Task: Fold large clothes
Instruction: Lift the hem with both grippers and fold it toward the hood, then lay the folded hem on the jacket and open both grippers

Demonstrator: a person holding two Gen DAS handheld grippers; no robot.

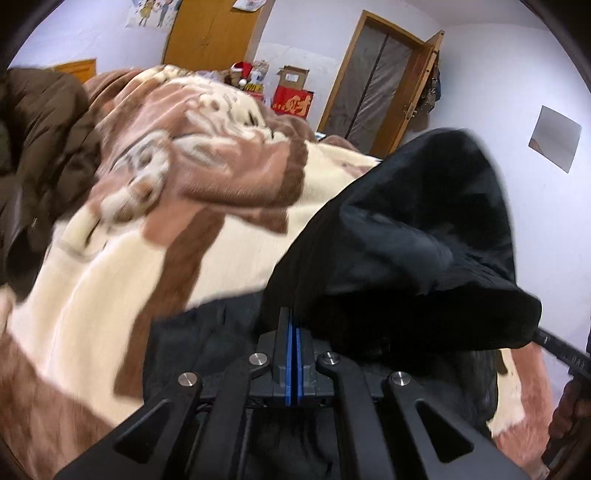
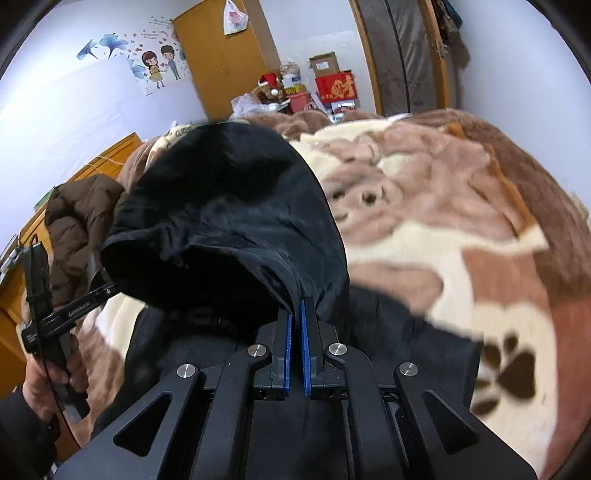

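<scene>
A black hooded coat (image 1: 402, 236) lies on a bed covered by a brown and cream blanket (image 1: 122, 258). My left gripper (image 1: 294, 317) is shut on the edge of the coat's hood, which is lifted and bulges up to the right. In the right wrist view my right gripper (image 2: 296, 310) is shut on the other edge of the same black hood (image 2: 221, 221), lifted above the coat's body (image 2: 388, 350). The left hand-held gripper (image 2: 40, 295) shows at the left of the right wrist view.
A brown puffer jacket (image 1: 40, 147) lies at the bed's left side, also in the right wrist view (image 2: 77, 225). Boxes (image 1: 291, 99) and a wooden wardrobe (image 1: 210, 33) stand beyond the bed. A wooden door (image 1: 373, 85) is at the back right.
</scene>
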